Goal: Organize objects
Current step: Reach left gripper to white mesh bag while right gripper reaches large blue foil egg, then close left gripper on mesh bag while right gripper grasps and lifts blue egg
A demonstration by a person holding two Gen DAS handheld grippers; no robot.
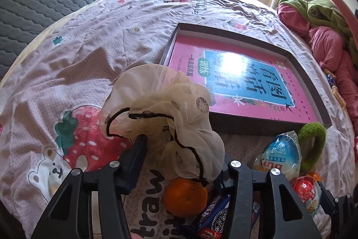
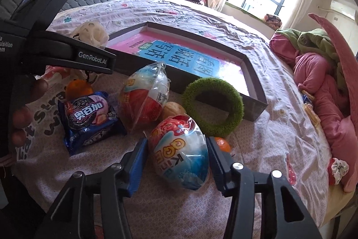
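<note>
My left gripper is shut on a cream mesh scrunchie with black trim and holds it above the bed, next to the near left corner of a shallow dark box with a pink and blue book in it. The scrunchie and box also show in the right wrist view. My right gripper is open, its fingers on either side of a wrapped toy egg lying on the bedsheet; contact cannot be told.
Near the box lie a second wrapped egg, a blue cookie packet, an orange, a green fuzzy ring, a walnut-like ball. Pink and green clothes are heaped at the right.
</note>
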